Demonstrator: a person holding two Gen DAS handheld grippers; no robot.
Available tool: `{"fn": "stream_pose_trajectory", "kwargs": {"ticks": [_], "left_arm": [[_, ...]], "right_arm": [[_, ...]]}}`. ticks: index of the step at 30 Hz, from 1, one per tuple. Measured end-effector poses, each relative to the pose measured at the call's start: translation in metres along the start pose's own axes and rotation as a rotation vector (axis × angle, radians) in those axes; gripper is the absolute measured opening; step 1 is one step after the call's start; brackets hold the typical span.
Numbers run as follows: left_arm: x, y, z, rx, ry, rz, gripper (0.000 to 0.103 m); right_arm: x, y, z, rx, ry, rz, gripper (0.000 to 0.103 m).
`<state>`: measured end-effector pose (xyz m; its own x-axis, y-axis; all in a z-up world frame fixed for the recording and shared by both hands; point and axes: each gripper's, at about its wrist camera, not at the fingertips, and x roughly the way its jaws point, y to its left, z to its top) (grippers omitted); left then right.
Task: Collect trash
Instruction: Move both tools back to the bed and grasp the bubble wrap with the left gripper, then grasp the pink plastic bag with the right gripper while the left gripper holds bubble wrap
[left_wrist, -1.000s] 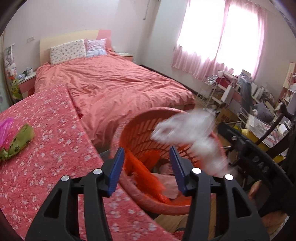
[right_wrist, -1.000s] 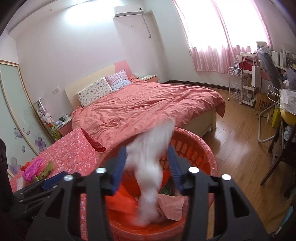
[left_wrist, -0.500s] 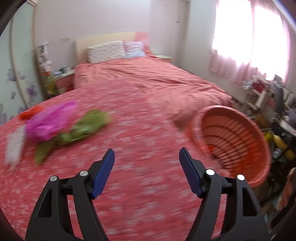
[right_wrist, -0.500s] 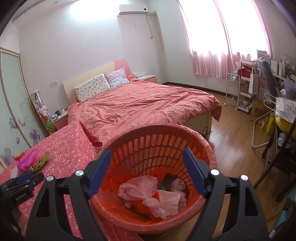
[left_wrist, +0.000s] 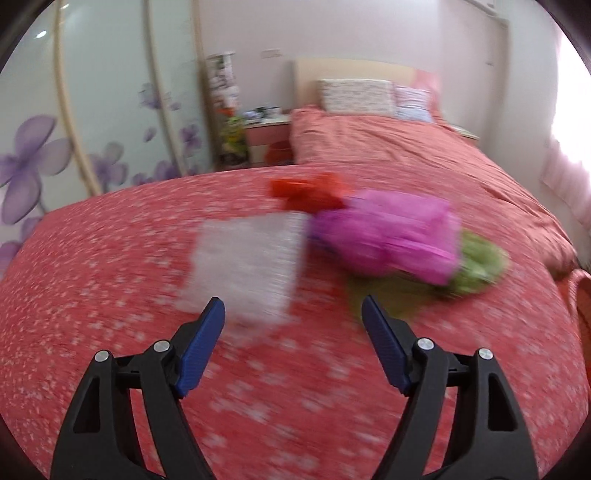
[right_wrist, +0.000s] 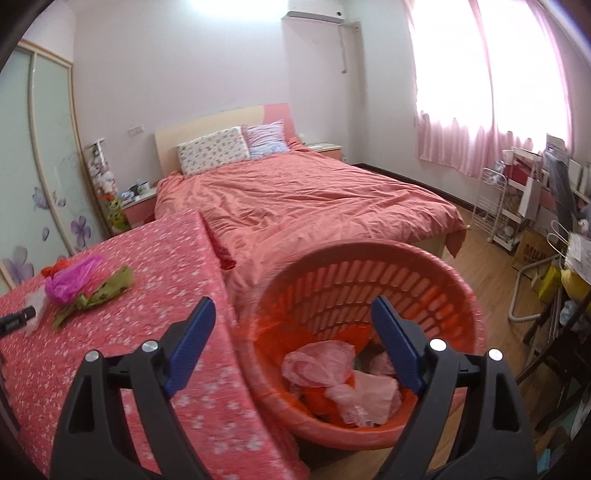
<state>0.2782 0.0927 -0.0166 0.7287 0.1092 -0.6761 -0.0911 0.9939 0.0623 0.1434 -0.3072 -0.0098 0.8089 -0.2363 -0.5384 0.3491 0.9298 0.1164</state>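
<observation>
On the red flowered table (left_wrist: 110, 258) lie a clear plastic bag (left_wrist: 247, 266), a magenta bag (left_wrist: 388, 232), a green wrapper (left_wrist: 476, 266) and a red scrap (left_wrist: 310, 190). My left gripper (left_wrist: 293, 325) is open and empty, just short of the clear bag. My right gripper (right_wrist: 293, 328) is open and empty above the near rim of the orange basket (right_wrist: 369, 266), which holds pink and orange bags (right_wrist: 321, 365). The table trash also shows in the right wrist view: the magenta bag (right_wrist: 72, 280) and the green wrapper (right_wrist: 107, 291).
A bed (right_wrist: 314, 199) with a pink cover stands beyond the table. A wardrobe (left_wrist: 74, 110) with purple flowers is at the left. A white rack (right_wrist: 495, 206) and chairs (right_wrist: 554, 332) crowd the right side on the wooden floor.
The white bag dropped from my right gripper into the basket, and the right jaws opened wide. My left gripper swung left from the basket to the trash on the table.
</observation>
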Motion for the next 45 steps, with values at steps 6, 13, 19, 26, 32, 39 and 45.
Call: {"fn": "stream_pose_trajectory", "kwargs": {"ticks": [6,13,19,26,32,39,45], "left_arm": [[0.029,0.015,0.015,-0.046,0.036,0.019,0.076],[0.065,0.031,0.019,-0.067,0.122,-0.019,0.064],[0.061,0.041,0.017,-0.077,0.104,-0.049,0.031],[0.036,0.081,0.001,-0.107,0.066,-0.02,0.028],[0.007,0.119,-0.007,-0.124,-0.003,0.025,0.027],[-0.014,0.142,-0.008,-0.157,-0.056,0.027,0.027],[-0.013,0.155,-0.008,-0.17,-0.067,0.018,0.027]], "right_arm": [[0.006,0.034,-0.002,-0.052,0.032,0.019,0.084],[0.008,0.066,-0.003,-0.098,0.056,0.054,0.084],[0.008,0.099,-0.004,-0.134,0.065,0.107,0.084],[0.009,0.162,0.0,-0.198,0.07,0.219,0.084],[0.024,0.243,0.003,-0.229,0.09,0.362,0.082],[0.054,0.34,0.002,-0.317,0.128,0.455,0.05],[0.072,0.394,-0.003,-0.415,0.107,0.419,0.049]]}}
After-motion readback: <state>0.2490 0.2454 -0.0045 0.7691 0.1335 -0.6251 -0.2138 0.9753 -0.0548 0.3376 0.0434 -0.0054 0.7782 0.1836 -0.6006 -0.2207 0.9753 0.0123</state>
